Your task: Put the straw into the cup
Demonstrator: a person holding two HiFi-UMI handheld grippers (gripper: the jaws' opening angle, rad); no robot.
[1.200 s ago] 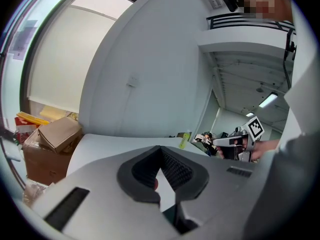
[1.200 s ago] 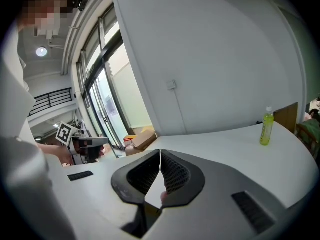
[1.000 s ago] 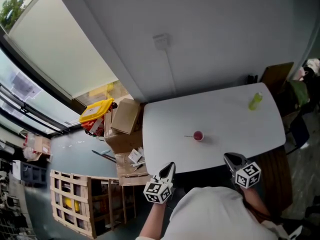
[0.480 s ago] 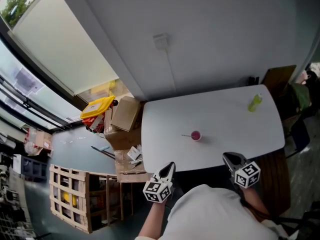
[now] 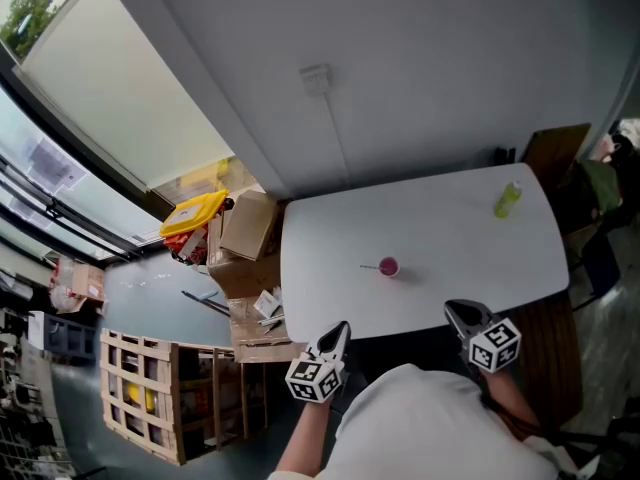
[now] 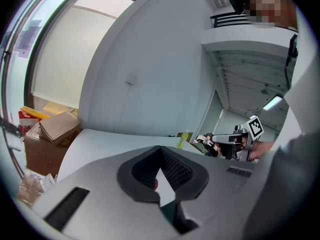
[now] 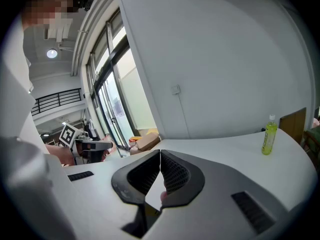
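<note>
A small pink cup [image 5: 388, 266] stands near the middle of the white table [image 5: 450, 238]. A thin straw [image 5: 369, 266] lies flat just to its left. Both grippers hover at the table's near edge, short of the cup. My left gripper [image 5: 337, 334] is shut with nothing in it, and its own view shows the jaws [image 6: 160, 149] touching at the tips. My right gripper [image 5: 457, 313] is also shut and empty [image 7: 160, 153]. A sliver of pink shows through the gap below each pair of jaws.
A green bottle [image 5: 508, 200] stands at the table's far right corner. Cardboard boxes [image 5: 250, 230] and a yellow bin [image 5: 195, 216] sit on the floor left of the table, with a wooden crate [image 5: 150, 398] nearer me. A brown board [image 5: 555, 153] leans at the right.
The head camera has shifted slightly, so the cup sits a little further left in the picture. Both grippers have kept their places and stayed shut.
</note>
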